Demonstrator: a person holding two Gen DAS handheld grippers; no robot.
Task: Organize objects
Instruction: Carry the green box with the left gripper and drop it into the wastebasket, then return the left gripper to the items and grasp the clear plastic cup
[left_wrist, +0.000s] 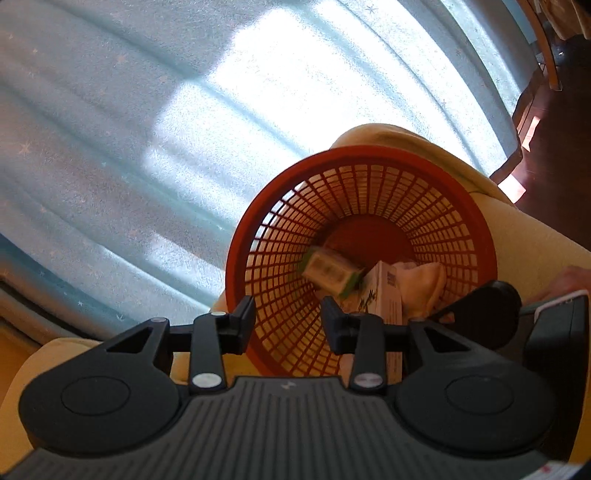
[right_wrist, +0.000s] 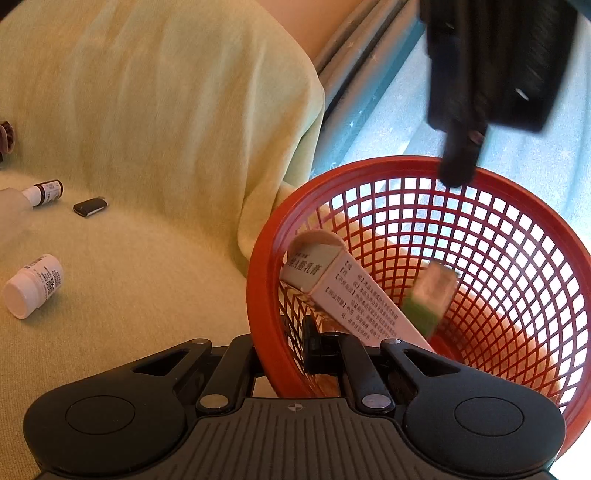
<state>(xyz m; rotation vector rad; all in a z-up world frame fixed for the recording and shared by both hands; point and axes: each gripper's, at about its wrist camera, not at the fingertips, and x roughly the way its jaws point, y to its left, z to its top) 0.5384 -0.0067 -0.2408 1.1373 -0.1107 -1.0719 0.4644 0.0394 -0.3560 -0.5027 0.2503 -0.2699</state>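
A red mesh basket (left_wrist: 369, 155) (right_wrist: 258, 280) is held up over a yellow-green sofa. My right gripper (right_wrist: 284, 350) is shut on the basket's near rim. In the basket lie a long beige medicine box (right_wrist: 354, 299) (left_wrist: 384, 291), a small green-and-white box (right_wrist: 432, 295) (left_wrist: 328, 271), blurred as if falling, and a white cloth (left_wrist: 424, 280). My left gripper (left_wrist: 288, 317) is open and empty just above the basket's rim; it shows as a dark shape in the right wrist view (right_wrist: 461, 147).
On the sofa seat (right_wrist: 147, 280) lie a white pill bottle (right_wrist: 33, 286), a small brown bottle (right_wrist: 46, 192) and a small black object (right_wrist: 89, 206). A light blue carpet (left_wrist: 147, 147) lies below. Wooden furniture (left_wrist: 546, 55) stands at the far right.
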